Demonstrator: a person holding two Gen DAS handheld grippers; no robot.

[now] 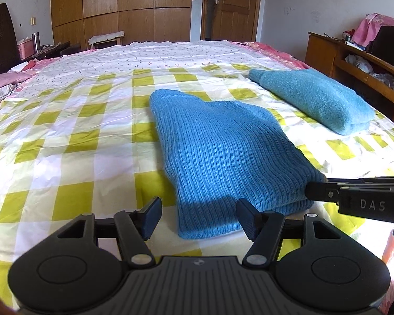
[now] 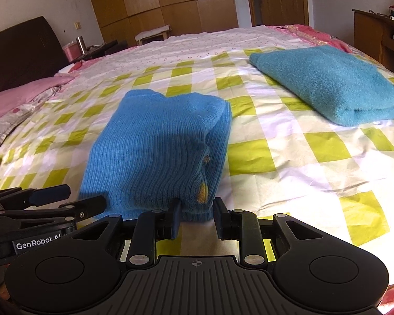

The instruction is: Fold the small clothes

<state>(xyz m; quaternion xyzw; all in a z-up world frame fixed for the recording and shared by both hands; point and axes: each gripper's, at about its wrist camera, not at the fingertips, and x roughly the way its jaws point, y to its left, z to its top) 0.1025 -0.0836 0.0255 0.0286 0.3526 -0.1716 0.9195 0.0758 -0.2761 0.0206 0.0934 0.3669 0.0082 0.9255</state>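
Looking through the left wrist view, I'm seeing the left gripper (image 1: 198, 219) hovering with jaws apart around the near edge of the folded blue knit sweater (image 1: 223, 155) lying on the bed (image 1: 78, 136).

In the right wrist view, the right gripper (image 2: 197, 216) is sitting jaws apart, its pads just off the sweater's hem, not pinching. I'm guessing it's soft, floppy and light, so grab the thick folded edges.
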